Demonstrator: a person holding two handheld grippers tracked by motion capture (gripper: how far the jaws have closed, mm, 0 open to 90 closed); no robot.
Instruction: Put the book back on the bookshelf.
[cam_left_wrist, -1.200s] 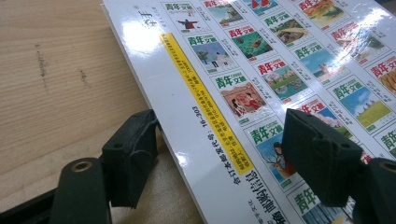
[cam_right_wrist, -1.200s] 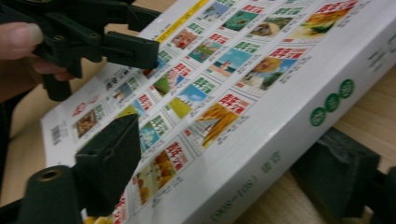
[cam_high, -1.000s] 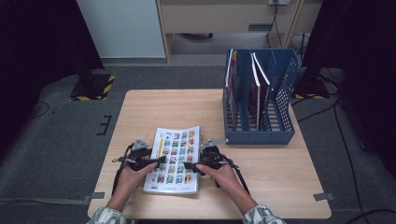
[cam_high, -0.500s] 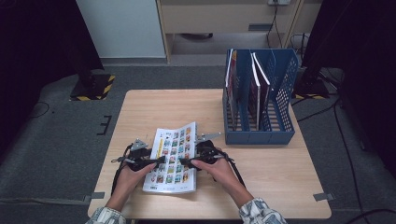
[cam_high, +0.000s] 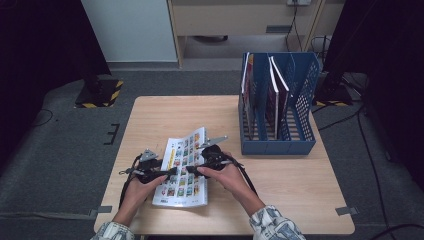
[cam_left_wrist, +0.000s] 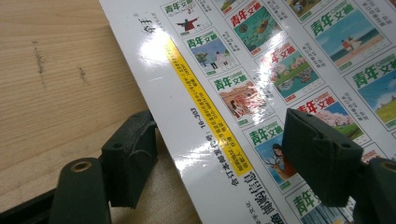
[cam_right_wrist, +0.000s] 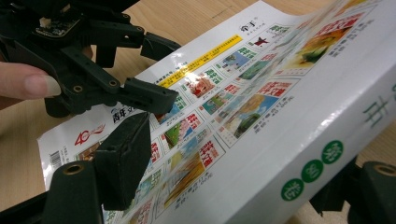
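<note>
1. The left gripper (cam_high: 167, 171) sits at the left edge of the magazine (cam_high: 184, 170), near the front of the table (cam_high: 295, 200); in the left gripper view its jaws stand apart and straddle that edge, one over the bare wood, the other over the printed cover, so it is open around the edge rather than clamped on it
2. The right gripper (cam_high: 192, 169) comes in from the magazine's right side, held in the person's right hand (cam_high: 227, 172); in the right gripper view one jaw lies above the cover and the other sits below the spine, with the thick spine edge between them. Whether the jaws press on it I cannot tell
3. The two grippers face each other across the cover, their tips close together over it in the high view; the right gripper view shows the left gripper (cam_right_wrist: 140, 93) with a fingertip (cam_right_wrist: 28, 86) of the left hand beside it
4. The magazine (cam_left_wrist: 261, 88) has a white cover with rows of small coloured pictures and a yellow strip. Its right side looks raised off the table, so it lies tilted, while its left edge stays near the wood
5. Well apart, at the table's right rear, stands a blue file rack (cam_high: 300, 100) with several books (cam_high: 275, 85) upright in its compartments
</note>
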